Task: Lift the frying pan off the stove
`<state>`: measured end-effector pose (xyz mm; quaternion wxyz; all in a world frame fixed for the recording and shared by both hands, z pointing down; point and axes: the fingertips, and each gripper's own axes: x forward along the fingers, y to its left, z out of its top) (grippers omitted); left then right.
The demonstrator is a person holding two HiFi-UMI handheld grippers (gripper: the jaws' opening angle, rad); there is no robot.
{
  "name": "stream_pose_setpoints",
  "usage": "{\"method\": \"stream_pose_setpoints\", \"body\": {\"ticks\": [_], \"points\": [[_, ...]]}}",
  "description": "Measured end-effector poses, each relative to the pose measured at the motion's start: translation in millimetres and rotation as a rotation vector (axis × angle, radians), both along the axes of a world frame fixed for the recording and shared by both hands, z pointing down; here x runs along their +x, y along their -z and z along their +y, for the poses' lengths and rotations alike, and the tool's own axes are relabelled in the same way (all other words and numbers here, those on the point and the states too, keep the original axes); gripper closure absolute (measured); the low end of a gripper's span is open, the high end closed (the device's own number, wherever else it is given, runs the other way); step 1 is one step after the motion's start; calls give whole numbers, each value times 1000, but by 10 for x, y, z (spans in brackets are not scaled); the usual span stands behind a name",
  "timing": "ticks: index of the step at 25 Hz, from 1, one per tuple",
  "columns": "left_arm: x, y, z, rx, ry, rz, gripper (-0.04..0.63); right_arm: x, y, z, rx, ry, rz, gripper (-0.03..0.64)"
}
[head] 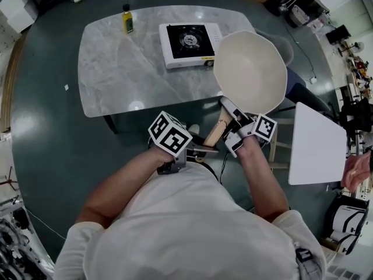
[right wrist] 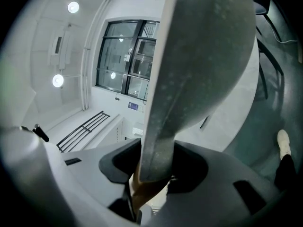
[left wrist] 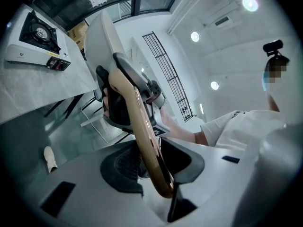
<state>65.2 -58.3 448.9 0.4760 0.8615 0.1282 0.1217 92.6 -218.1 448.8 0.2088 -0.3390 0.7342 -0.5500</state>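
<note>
Left hand-held gripper (head: 201, 150) was clamped on the butt end of the pan's wooden handle (head: 217, 132). In the left gripper view the handle (left wrist: 142, 136) ran between the jaws with both pads pressed to it. Right hand-held gripper (head: 236, 136) was closed on the same handle farther up, next to the bowl. In the right gripper view its jaws (right wrist: 156, 167) gripped the grey neck where it meets the wood.

Task stage: the lift itself appeared done. The pan (head: 250, 72) was in the air, clear of the stove (head: 189, 44), to the stove's right and on its near side, with the cream inside facing up. Part of the bowl hung past the worktop (head: 116, 69) edge. The burner was bare and nothing touched the stove. What was left, by judgement, was only to keep the pan steady or carry it to a resting place; no such place could be told from these views. A bottle (head: 127, 20) stood to the stove's left, well apart from it.

Pose: both arms were bent and drawn in before the chest, on the stove's near side. The hands were close together along the handle, the left lower and nearer the body, the right nearer the stove.
</note>
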Motion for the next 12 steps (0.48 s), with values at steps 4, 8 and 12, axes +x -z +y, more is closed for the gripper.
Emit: {"method": "stream_pose_setpoints", "body": {"ticks": [4,8,12], "points": [[-37,-1,10,1,0,0,460,-35,-2,7,6,3,0,449],[-68,5,27,0,3,5,460,-78,-2,21,2,3,-5,449],[-103,8,15,1,8,3,460,-105,4,16,4,5,-9,449]]}}
